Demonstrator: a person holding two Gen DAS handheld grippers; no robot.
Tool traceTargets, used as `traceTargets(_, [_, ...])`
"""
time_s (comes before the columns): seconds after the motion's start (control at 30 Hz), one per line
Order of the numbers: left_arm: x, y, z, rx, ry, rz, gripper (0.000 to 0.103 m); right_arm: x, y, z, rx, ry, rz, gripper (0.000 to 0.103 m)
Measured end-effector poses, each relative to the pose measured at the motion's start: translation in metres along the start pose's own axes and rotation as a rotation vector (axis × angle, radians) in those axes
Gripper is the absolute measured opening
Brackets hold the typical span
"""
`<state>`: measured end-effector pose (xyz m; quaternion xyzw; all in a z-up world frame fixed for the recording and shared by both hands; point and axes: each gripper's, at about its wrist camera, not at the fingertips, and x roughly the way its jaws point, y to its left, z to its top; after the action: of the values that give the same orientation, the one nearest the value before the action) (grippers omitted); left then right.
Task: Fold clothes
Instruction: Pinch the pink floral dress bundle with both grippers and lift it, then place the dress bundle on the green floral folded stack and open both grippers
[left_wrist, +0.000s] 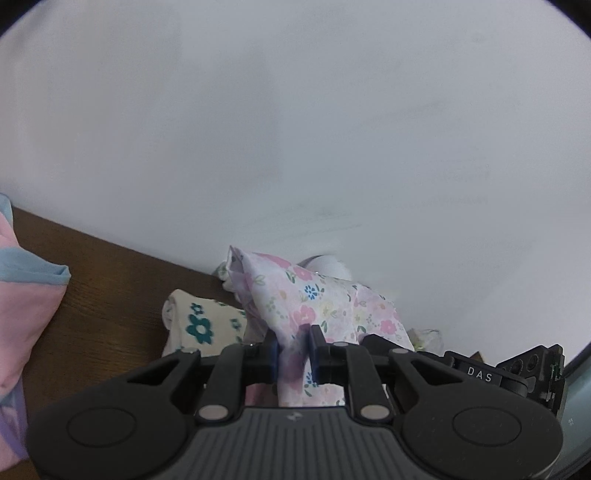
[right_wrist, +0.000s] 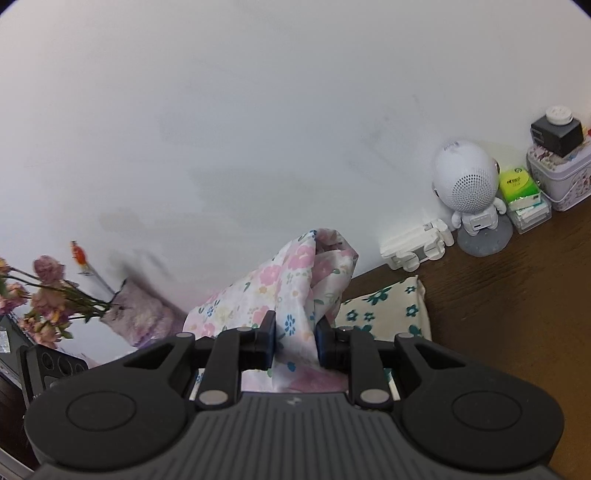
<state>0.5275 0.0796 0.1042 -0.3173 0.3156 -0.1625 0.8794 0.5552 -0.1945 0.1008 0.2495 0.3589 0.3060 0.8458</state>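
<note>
A: What do we hold in the left gripper (left_wrist: 293, 356)?

B: We see its two black jaws closed on a fold of the thin white cloth printed with pink and blue flowers (left_wrist: 306, 295). The cloth rises bunched above the jaws, lifted off the dark brown wooden tabletop (left_wrist: 103, 288).

A: And the right gripper (right_wrist: 294, 343)?

B: Its jaws likewise pinch the same flowered cloth (right_wrist: 291, 273), which stands up in a peak in front of the white wall (right_wrist: 258, 110).

A: What lies near the cloth?

B: Just beside it, on the tabletop, we note a folded cream garment with dark green flowers (right_wrist: 384, 306); in the left view it lies to the left of the cloth. Farther left of the cloth, a pink garment edged in light blue (left_wrist: 26, 306) rests on the tabletop.

A: And against the wall?

B: To the right of the cloth we see a white round-headed robot-shaped speaker (right_wrist: 469, 192) and a small white toy truck (right_wrist: 417, 249); to its left, a pale purple vase of faded pink flowers (right_wrist: 136, 314).
</note>
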Motion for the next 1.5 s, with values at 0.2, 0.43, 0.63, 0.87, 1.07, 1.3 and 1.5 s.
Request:
traceTargets(0.2, [0.035, 0.028, 0.005, -0.018, 0.031, 0.035, 0.014, 0.034, -0.031, -0.002, 0.037, 0.021, -0.002, 0.019])
traceTargets(0.43, [0.060, 0.045, 0.001, -0.021, 0.067, 0.058, 0.014, 0.068, -0.065, -0.006, 0.085, 0.046, 0.003, 0.019])
traceTargets(0.63, [0.069, 0.055, -0.002, -0.039, 0.076, 0.051, 0.015, 0.076, -0.078, -0.011, 0.097, 0.054, 0.011, 0.020])
traceTargets(0.87, [0.058, 0.049, -0.001, -0.033, 0.029, 0.071, 0.038, 0.071, -0.084, -0.012, 0.109, 0.023, -0.008, 0.042])
traceTargets(1.07, [0.030, 0.026, 0.007, 0.115, -0.067, 0.171, 0.056, 0.039, -0.079, 0.003, 0.042, -0.065, -0.053, 0.055])
traceTargets(1.3, [0.025, -0.013, 0.000, 0.296, -0.105, 0.206, 0.018, 0.024, -0.035, -0.003, -0.227, -0.120, -0.141, 0.022])
traceTargets(1.5, [0.053, -0.016, -0.006, 0.314, -0.044, 0.258, 0.017, 0.039, -0.011, -0.015, -0.376, -0.090, -0.192, 0.021])
